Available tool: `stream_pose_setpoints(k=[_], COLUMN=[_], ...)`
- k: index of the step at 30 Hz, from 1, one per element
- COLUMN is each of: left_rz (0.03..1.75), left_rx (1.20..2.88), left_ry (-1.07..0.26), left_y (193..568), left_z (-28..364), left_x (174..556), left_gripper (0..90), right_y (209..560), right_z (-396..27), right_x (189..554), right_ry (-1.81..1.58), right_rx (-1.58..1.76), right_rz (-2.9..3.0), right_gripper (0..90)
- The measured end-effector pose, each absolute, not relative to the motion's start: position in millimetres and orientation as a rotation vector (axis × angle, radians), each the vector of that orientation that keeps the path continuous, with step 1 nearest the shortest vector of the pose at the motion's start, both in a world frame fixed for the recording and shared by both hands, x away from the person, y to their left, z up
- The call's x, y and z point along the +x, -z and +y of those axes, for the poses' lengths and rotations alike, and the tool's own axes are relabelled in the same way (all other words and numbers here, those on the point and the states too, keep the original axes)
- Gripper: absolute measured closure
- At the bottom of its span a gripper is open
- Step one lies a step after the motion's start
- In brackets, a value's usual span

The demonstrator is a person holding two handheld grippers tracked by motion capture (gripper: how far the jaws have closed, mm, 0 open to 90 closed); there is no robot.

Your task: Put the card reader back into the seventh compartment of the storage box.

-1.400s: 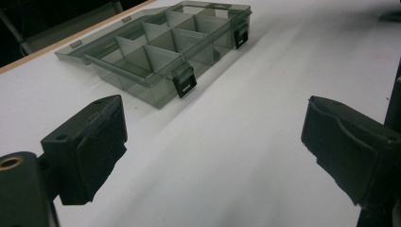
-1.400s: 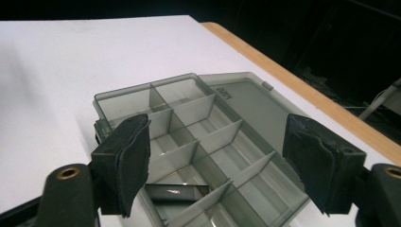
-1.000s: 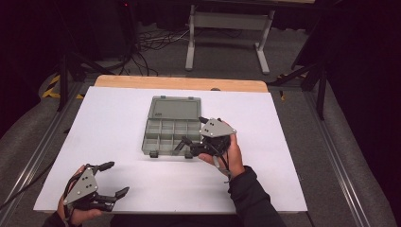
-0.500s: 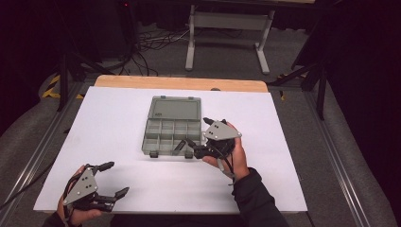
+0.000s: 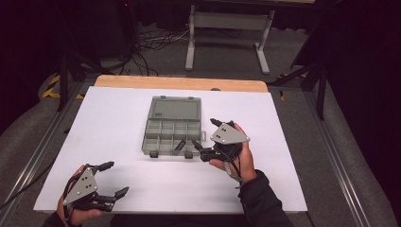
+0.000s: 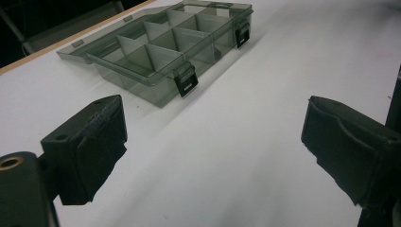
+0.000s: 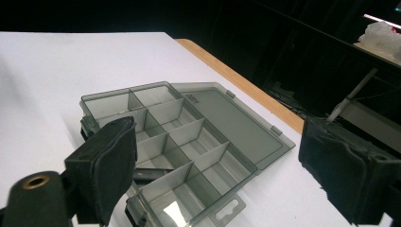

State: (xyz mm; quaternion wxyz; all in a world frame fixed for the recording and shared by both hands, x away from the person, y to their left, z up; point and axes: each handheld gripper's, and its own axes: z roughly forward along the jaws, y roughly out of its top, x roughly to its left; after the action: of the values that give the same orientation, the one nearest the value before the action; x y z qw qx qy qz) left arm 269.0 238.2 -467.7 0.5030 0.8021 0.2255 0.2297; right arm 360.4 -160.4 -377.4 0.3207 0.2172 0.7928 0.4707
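No brand or label reads clearly anywhere; a faint embossed mark sits on the inside of the lid (image 7: pixel 236 118) in my right gripper view, too small to make out.

The organizer box (image 5: pixel 171 126) lies open at the centre of the high view, on the white sheet that covers the bench (image 5: pixel 283 142). It is smoky grey translucent plastic, rectangular, with thin straight dividers that cut the tray into small square and oblong compartments. Its flat lid is folded back toward the upper part of the frame, lying on the sheet. Two black latches (image 6: pixel 185 81) hang at the tray's near edge, and a hang tab with a slot (image 7: pixel 231 208) sticks out from one corner. A dark, narrow item lies in one compartment near the tray's lower edge (image 5: pixel 179 146); I cannot tell what it is. A strip of bare light wood (image 5: pixel 179 82) shows along the bench's far edge.

My right hand-held gripper (image 5: pixel 204 138) sits just right of the box in the high view, its jaws spread wide and holding nothing, one jaw tip close beside the tray's lower right corner. My left hand-held gripper (image 5: pixel 113 179) is at the lower left of the frame, well apart from the box, jaws likewise spread and empty. The pads (image 6: pixel 90 142) are blocky, matte black and rough-wrapped, and each gripper carries a grey three-cornered plate (image 5: pixel 229 134).
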Motion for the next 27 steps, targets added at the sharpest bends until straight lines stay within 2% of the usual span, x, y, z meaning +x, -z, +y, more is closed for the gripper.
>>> stream_pose_setpoints(k=[27], left_rz=[0.548], left_rx=[1.938], left_ry=[-0.56], left_y=[467.7], left_z=[238.5], left_x=[268.7], left_gripper=[8.2], right_y=[374.4], right_z=[-182.7], right_x=[335.8], right_ry=[-1.205], right_rx=[0.54], right_rz=[2.041], right_gripper=[11.8])
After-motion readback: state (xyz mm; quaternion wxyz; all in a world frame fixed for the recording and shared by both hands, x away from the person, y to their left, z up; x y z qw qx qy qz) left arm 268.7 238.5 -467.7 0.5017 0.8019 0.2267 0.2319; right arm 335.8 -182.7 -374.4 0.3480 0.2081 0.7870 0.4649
